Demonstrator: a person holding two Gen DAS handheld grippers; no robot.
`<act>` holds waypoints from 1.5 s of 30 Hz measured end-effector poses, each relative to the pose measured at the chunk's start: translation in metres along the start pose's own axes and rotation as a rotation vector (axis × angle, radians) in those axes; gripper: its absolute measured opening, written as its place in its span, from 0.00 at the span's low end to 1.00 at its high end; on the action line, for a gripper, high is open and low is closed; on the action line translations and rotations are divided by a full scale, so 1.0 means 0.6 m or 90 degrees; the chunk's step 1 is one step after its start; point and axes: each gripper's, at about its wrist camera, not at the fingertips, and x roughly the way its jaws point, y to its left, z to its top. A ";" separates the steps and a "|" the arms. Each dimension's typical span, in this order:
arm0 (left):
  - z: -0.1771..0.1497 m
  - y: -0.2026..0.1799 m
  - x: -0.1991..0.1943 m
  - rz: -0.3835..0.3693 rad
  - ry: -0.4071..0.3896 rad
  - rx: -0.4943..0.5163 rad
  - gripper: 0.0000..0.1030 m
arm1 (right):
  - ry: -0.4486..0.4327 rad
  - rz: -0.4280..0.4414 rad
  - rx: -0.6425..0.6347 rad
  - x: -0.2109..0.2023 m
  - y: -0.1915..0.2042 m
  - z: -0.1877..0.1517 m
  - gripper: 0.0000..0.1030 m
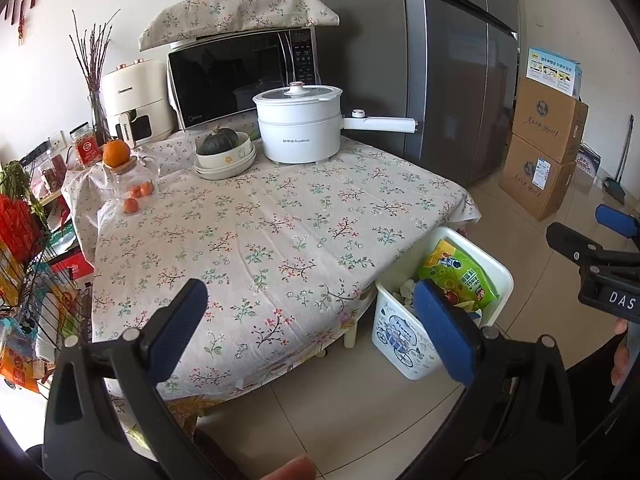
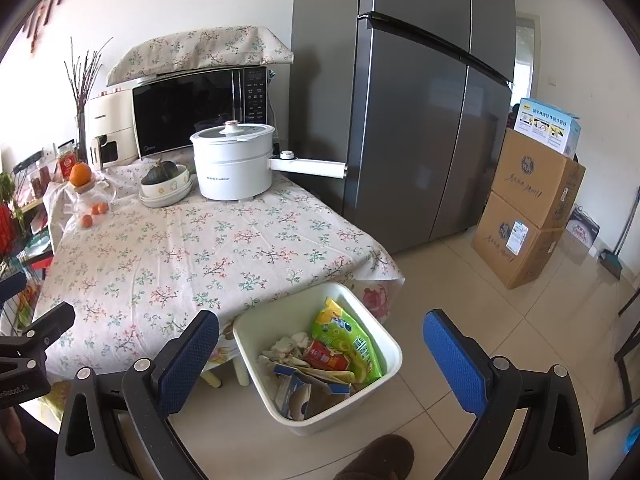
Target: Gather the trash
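The left gripper (image 1: 316,328) hangs above the near edge of the table (image 1: 280,240), tilted down, its jaws spread wide and empty — the blue pads (image 1: 182,322) are rough and finely textured on black plastic arms. The right gripper (image 2: 324,356) is held just beside it, lower and over the floor, also spread wide with nothing between its jaws; it hovers directly above the trash bin (image 2: 384,344).

The bin is a white plastic tub with rounded corners, standing on pale glossy tiles and tucked partly under the table's corner. Inside lie a shiny green snack bag (image 2: 348,344), a small red packet (image 2: 326,356), crumpled white tissue (image 2: 288,346) and torn blue-and-white cardboard (image 2: 304,388).

A soft, wrinkled floral tablecloth covers the table. At its far end stand a smooth white electric pot (image 1: 298,126) with a long straight handle, stacked ceramic bowls (image 1: 226,160) holding a dark green squash — and a black-fronted microwave (image 1: 244,76) draped in matching cloth.
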 end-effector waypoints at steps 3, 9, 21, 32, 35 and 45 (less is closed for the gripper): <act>-0.001 -0.001 0.000 -0.002 0.000 -0.003 0.99 | 0.001 0.000 -0.002 0.001 0.002 -0.002 1.00; -0.001 0.000 -0.001 -0.002 -0.001 -0.003 0.99 | -0.003 -0.005 -0.003 0.000 -0.001 -0.003 1.00; -0.003 -0.005 -0.001 -0.003 0.002 -0.008 0.99 | -0.011 -0.012 -0.018 -0.002 0.005 -0.004 1.00; -0.002 -0.009 0.002 -0.006 0.006 -0.007 0.99 | -0.013 -0.009 -0.021 -0.002 0.006 -0.002 1.00; -0.001 -0.010 0.003 -0.007 0.004 -0.010 0.99 | -0.013 -0.009 -0.021 -0.002 0.006 -0.002 1.00; -0.002 -0.013 0.005 -0.007 0.007 -0.010 0.99 | -0.011 -0.010 -0.022 -0.003 0.007 -0.003 1.00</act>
